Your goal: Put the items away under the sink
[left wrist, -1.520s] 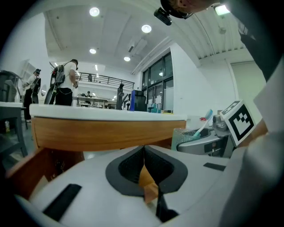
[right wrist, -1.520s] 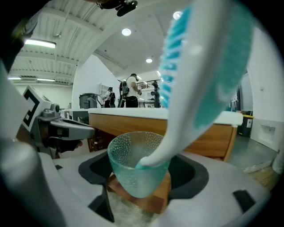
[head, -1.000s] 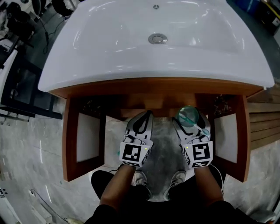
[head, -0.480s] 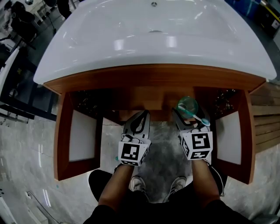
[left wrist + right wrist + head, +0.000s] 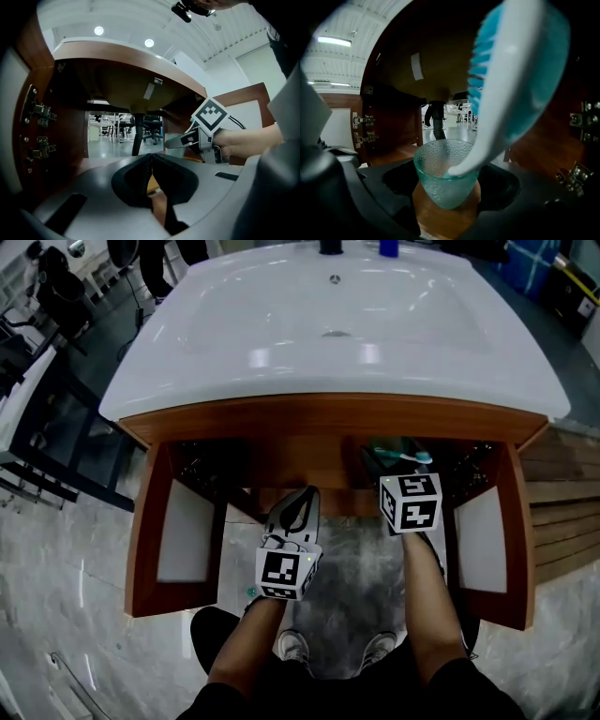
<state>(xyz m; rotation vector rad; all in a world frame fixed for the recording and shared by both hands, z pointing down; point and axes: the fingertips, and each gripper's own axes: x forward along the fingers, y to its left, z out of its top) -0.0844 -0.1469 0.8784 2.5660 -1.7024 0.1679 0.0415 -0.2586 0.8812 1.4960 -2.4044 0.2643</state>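
Right gripper (image 5: pixel 447 182): jaws closed on the lower body of a teal dimpled glass cup (image 5: pixel 437 161), one jaw on each side. The cup stands upright between them. A toothbrush (image 5: pixel 506 93) with a white handle and teal bristles stands in the cup, handle end down, its head leaning up toward the camera.

Position: in the head view the marker cube (image 5: pixel 411 502) sits at the cabinet's front opening, right of centre. The jaws and cup reach past it, beneath the front rail of the vanity (image 5: pixel 328 423), and only the toothbrush head shows at the rail's edge. The cup is therefore inside the cabinet, under the white sink basin (image 5: pixel 328 324). The wooden cabinet floor (image 5: pixel 440 220) shows directly below the cup; whether the base touches it cannot be determined.

Left gripper (image 5: pixel 151 174): jaws pressed together, nothing between them. It is held just outside the opening, left of centre, pointing into the cabinet, with the right gripper ahead of it and to its right.

Surroundings: both cabinet doors, left (image 5: pixel 178 531) and right (image 5: pixel 487 535), stand open. Door hinges (image 5: pixel 363 129) are visible on the inner left wall. A dark drain pipe (image 5: pixel 137 133) descends at the rear centre.
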